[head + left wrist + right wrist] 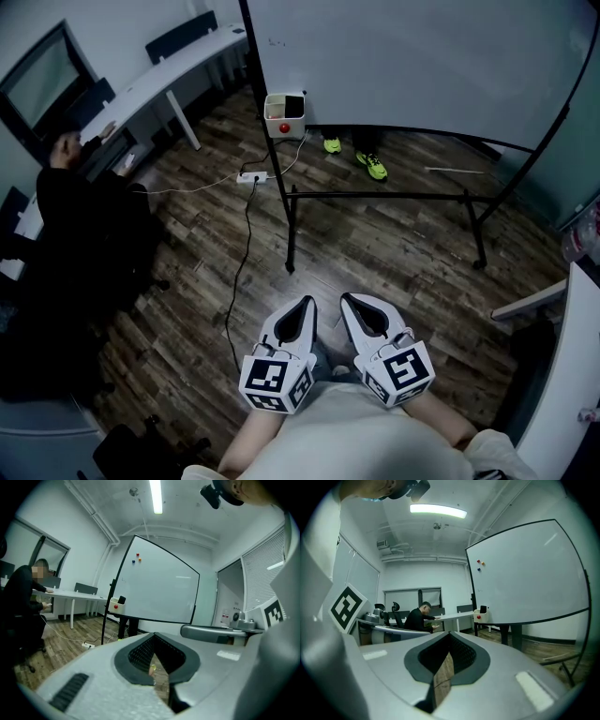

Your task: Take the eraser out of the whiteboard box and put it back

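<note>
The white whiteboard box [284, 114] hangs on the left post of the whiteboard [412, 56], far ahead of me. A dark eraser [121, 600] stands upright in it, above a red dot on the box front. The box [117, 605] and the box [480, 616] look small and distant in both gripper views. My left gripper [298, 319] and right gripper [364, 314] are side by side close to my body, well away from the box. Both are shut, with nothing between the jaws. The left gripper [155, 637] and right gripper [450, 638] point toward the board.
A person [66, 178] sits at a white desk [178, 66] on the left. A power strip [251, 176] and its cable lie on the wooden floor. The whiteboard stand's legs [291, 234] reach toward me. Feet in yellow-green shoes [371, 165] show behind the board.
</note>
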Motion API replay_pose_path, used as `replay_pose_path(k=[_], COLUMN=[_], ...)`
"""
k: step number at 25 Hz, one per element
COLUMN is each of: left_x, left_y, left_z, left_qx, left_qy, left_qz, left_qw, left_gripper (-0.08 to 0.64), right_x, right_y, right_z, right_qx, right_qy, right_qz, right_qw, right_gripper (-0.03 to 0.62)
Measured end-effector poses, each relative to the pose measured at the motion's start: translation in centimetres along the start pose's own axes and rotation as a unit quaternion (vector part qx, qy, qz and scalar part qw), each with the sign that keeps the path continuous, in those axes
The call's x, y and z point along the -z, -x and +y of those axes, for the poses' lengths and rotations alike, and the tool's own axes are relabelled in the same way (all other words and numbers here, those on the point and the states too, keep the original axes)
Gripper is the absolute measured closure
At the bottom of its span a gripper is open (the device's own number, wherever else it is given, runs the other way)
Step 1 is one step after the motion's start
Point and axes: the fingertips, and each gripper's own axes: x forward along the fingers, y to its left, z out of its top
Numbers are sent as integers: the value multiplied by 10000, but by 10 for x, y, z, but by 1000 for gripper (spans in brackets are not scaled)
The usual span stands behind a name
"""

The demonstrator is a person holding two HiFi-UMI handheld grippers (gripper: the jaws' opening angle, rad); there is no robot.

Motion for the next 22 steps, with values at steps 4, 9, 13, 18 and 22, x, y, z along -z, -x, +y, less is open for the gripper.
replay_pose_path(k=[4, 9, 13, 18, 22], left_x=[-8, -21, -33, -45, -54], left_y=[-19, -46, -68, -90, -107], left_z=[14, 32, 48, 71, 90], left_qx=[49, 130, 159, 187, 238], left_qy=[-16, -64, -100, -65, -47], left_qz=[21, 49, 46, 78, 133], left_qw=[10000, 9999, 9998, 9998, 9996], left_gripper=[555, 555, 555, 555, 555], right_x=[-3, -15, -21, -27, -33], right_y=[-18, -47, -72, -102, -126], right_z=[-16, -34, -49, -61, -71], right_qx=[135, 184, 232, 287, 353], right_qy=[-47, 9, 9, 25, 4], right_qz=[-10, -31, -42, -4, 6], right_qw=[9999, 9998, 9997, 9996, 9994], right_gripper=[588, 588, 588, 588, 588])
